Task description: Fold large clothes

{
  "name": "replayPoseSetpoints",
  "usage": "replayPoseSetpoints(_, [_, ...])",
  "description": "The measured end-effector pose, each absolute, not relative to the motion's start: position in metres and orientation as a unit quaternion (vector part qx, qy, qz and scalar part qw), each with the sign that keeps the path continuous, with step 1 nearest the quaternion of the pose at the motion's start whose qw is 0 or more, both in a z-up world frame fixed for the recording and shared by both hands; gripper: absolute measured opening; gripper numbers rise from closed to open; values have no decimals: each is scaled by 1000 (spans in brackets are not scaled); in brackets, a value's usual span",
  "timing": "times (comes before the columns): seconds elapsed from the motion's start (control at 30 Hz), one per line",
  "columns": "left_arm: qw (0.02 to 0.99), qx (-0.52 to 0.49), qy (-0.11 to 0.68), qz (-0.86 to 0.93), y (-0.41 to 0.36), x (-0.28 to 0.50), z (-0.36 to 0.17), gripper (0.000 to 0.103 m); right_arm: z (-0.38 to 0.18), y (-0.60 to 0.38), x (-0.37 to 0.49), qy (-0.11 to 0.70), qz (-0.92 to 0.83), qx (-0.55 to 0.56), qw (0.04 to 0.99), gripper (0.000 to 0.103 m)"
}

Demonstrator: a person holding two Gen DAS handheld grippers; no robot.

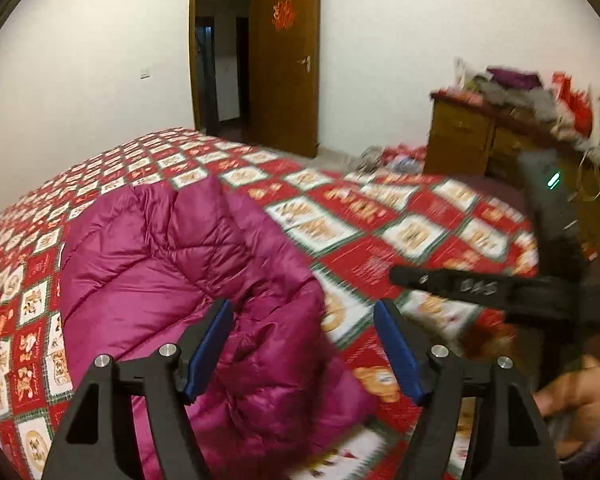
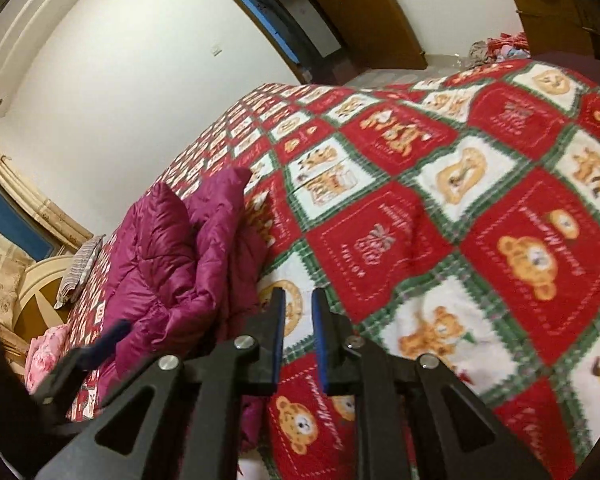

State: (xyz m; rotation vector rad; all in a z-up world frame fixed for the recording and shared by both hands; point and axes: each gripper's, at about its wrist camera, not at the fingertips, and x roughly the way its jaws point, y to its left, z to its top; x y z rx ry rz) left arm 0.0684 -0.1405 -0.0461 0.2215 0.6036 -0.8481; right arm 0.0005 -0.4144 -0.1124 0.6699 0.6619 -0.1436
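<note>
A magenta quilted down jacket (image 1: 172, 280) lies bunched on a bed with a red, white and green bear-print cover (image 1: 380, 216). My left gripper (image 1: 304, 312) is open and empty, held just above the jacket's near right edge. The right gripper (image 1: 440, 280) shows in the left wrist view as a black blurred tool over the cover to the right. In the right wrist view the right gripper (image 2: 298, 296) has its jaws narrowly apart with nothing between them, above the cover (image 2: 480, 208), with the jacket (image 2: 180, 248) to its left.
A wooden dresser (image 1: 472, 140) piled with clothes and bags stands at the right. An open brown door (image 1: 284, 60) is on the far wall. A headboard and pillows (image 2: 76, 268) lie at the bed's left end. Clutter (image 1: 392, 158) lies on the floor beyond the bed.
</note>
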Motion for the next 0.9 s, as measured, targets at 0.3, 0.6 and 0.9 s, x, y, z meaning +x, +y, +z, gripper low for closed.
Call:
replayPoseSetpoints(0.3, [887, 51, 314, -334, -34, 96, -25, 74, -71, -417, 13, 312, -62, 266, 910, 21])
replayPoseSetpoints(0.6, [924, 27, 369, -97, -14, 235, -50, 74, -25, -327, 173, 368, 96, 217, 899, 44])
replayPoseSetpoints(0.9, [927, 46, 358, -105, -64, 258, -73, 74, -106, -322, 200, 429, -17, 137, 893, 19])
